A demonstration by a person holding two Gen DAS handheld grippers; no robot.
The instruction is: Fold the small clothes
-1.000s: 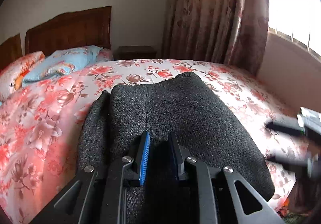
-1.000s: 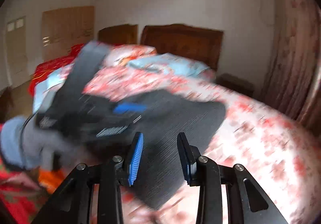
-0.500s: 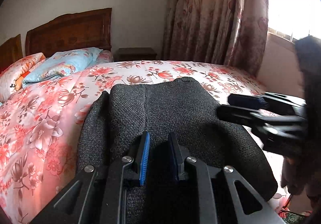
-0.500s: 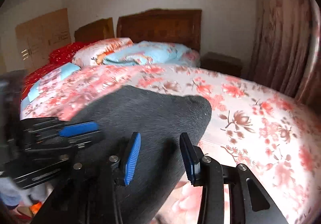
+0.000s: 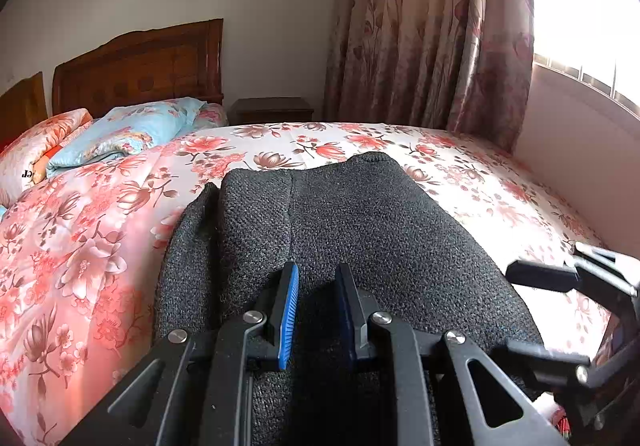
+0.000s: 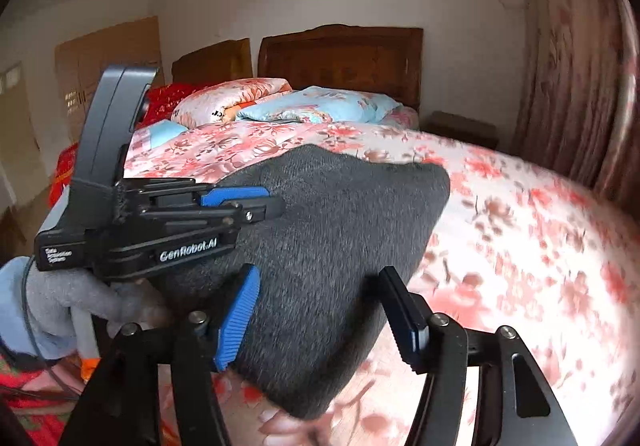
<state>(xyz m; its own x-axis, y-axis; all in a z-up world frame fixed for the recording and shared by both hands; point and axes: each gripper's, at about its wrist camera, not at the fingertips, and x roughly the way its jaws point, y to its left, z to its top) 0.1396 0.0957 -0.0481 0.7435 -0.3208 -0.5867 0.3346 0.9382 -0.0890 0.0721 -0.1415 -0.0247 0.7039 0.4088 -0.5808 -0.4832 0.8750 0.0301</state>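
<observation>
Dark charcoal knitted garment (image 5: 360,230), thick, coarse weave, already doubled over itself: lies on the near part of the bed with the floral pink-and-white cover (image 5: 100,246), close to the bed's near edge, its far rounded end pointing toward the middle of the bed. A second layer shows along its left side as a narrow strip. Long axis runs away from both cameras, roughly from near edge toward the wooden headboard (image 5: 136,66).

Left gripper (image 5: 316,310), black frame with blue ribbed pads: jaws drawn close together over the garment's near end, dark cloth bunched between them. Reads as a pinch on the near hem.

Right gripper (image 6: 320,314): jaws opening wide, nothing pressed by the pads; the garment's near right corner lies between and just ahead of them, untouched as far as can be seen. In its view the left gripper (image 6: 224,206) sits to the left on the cloth, held by a grey-gloved hand (image 6: 80,294).

Judgement: the right gripper is nearer the free right corner and is set to take it; the cloth lies straight ahead of its fingers.

Room: the cover is bare beyond and to the right of the garment. Pale blue floral pillow (image 5: 128,130) and headboard well apart. Near edge is close; little slack there.
</observation>
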